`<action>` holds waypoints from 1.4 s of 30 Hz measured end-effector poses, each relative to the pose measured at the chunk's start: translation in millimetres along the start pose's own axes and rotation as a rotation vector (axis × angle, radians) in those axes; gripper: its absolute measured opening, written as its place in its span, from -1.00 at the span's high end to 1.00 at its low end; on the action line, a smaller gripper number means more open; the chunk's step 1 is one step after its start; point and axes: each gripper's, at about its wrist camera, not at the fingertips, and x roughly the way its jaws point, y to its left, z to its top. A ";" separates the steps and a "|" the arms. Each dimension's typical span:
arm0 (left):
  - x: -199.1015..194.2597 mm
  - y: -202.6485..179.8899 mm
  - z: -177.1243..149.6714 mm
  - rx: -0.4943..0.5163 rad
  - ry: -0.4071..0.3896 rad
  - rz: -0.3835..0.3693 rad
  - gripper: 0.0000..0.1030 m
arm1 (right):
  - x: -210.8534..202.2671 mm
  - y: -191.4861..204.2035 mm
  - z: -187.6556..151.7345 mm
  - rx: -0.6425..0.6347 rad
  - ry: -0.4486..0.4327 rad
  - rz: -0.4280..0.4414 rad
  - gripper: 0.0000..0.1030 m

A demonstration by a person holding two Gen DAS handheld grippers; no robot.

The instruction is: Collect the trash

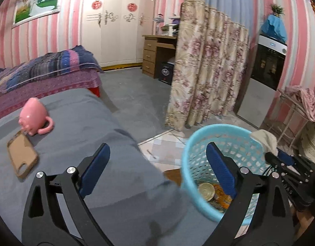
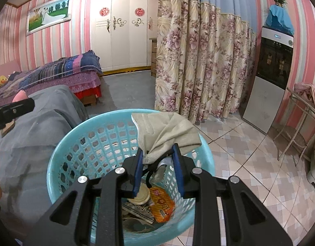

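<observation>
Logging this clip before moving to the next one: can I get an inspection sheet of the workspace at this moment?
Surface: grey cloth-covered table, beside a pale tiled floor.
Job's things: crumpled beige face mask held over the light blue perforated plastic basket; inside lie an orange snack wrapper and a round cream lid.
Clutter: pink ceramic mug lying on its side; tan phone case lying flat, both on the table.
Grippers: right gripper clamped on the mask; left gripper open, empty.
Cables: nothing seen.
Surroundings: floral curtain, white wardrobe, bed with patterned quilt.
</observation>
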 end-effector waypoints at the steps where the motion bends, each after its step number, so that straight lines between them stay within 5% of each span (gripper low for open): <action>1: -2.2 4.5 -0.5 0.001 -0.003 0.015 -0.80 | 1.0 1.5 1.2 0.002 0.001 0.001 0.46; 11: -31.3 57.1 -10.4 -0.015 0.009 0.110 -0.89 | 9.8 38.2 8.6 0.007 0.012 0.001 0.42; 15: -51.7 76.7 -14.8 -0.012 -0.007 0.156 -0.89 | 11.5 51.6 12.2 0.029 0.016 -0.024 -0.45; 19: -73.5 95.5 -18.1 -0.010 -0.024 0.185 -0.89 | 12.9 65.1 17.6 0.018 0.046 -0.046 -0.81; 30: -125.1 135.5 -33.8 -0.059 -0.035 0.220 -0.89 | -24.9 104.9 24.6 -0.011 -0.012 -0.061 -0.91; 42: -188.8 157.8 -72.2 -0.117 -0.042 0.247 -0.89 | -107.5 171.8 7.1 -0.057 -0.082 0.048 -0.91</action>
